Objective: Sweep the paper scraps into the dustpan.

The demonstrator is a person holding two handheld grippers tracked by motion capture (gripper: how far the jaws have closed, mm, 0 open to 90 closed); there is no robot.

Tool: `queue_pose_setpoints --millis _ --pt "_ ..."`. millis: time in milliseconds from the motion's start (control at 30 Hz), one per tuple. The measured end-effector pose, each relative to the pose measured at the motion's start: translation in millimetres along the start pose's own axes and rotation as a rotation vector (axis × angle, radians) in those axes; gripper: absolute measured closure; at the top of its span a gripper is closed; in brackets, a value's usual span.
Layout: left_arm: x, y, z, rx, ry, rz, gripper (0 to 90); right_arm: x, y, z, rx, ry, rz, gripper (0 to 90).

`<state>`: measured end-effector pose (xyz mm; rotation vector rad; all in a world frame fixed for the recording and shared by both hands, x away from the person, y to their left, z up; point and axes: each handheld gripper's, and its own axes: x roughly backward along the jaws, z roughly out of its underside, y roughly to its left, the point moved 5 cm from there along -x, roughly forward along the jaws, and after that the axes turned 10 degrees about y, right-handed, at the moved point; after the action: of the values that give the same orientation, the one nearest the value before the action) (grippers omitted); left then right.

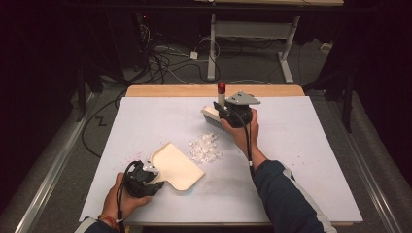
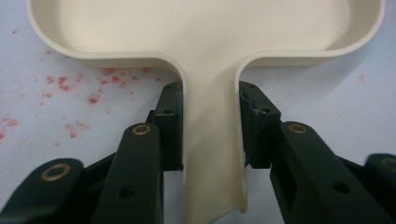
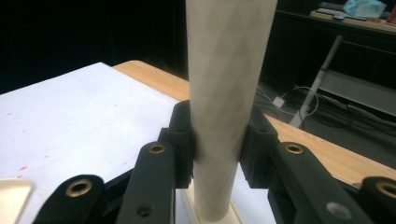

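Observation:
A cream dustpan (image 1: 174,165) lies flat on the white table sheet (image 1: 301,145), its mouth toward a small heap of white scraps (image 1: 204,147). My left gripper (image 1: 154,180) is shut on the dustpan's handle (image 2: 212,149), one black pad on each side. A brush (image 1: 212,114) with a cream handle (image 3: 226,107) and a red tip (image 1: 221,88) stands beyond the scraps, bristles down near the sheet. My right gripper (image 1: 224,109) is shut on that handle; in the right gripper view my right gripper (image 3: 215,147) clamps it upright.
Red specks (image 2: 70,88) dot the sheet left of the dustpan. The wooden table edge (image 1: 194,91) runs along the far side. Beyond it the floor holds cables (image 1: 165,60) and a white desk frame (image 1: 252,34).

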<state>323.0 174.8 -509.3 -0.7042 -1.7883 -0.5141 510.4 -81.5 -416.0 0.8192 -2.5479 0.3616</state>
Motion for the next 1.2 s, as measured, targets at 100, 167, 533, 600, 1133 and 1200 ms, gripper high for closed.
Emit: queue_pose_setpoints --millis 100,167,533,600,1133,1200 --pt "0.0 -0.8 -0.5 0.004 0.0 -0.002 63.6 2.9 10.6 1.1 0.034 -0.003 -0.027 70.4" --pt "-0.5 -2.0 -1.6 0.01 -0.003 0.0 63.5 5.4 20.9 4.0 0.037 -0.011 -0.06 70.2" --pt "-1.9 -8.1 -9.4 0.018 0.0 -0.012 63.5 15.4 53.3 12.3 0.073 -0.019 -0.111 69.1" --pt "-2.3 -9.2 -10.3 0.021 0.002 -0.009 63.5 18.5 56.9 12.5 0.041 -0.032 -0.132 69.3" --pt "-4.9 -17.4 -21.2 0.02 0.0 -0.018 63.4 32.7 109.7 10.8 0.051 -0.043 -0.26 69.8" --pt "-5.2 -17.4 -21.5 0.019 -0.001 -0.018 63.3 32.8 110.3 9.8 0.055 -0.046 -0.264 70.1"
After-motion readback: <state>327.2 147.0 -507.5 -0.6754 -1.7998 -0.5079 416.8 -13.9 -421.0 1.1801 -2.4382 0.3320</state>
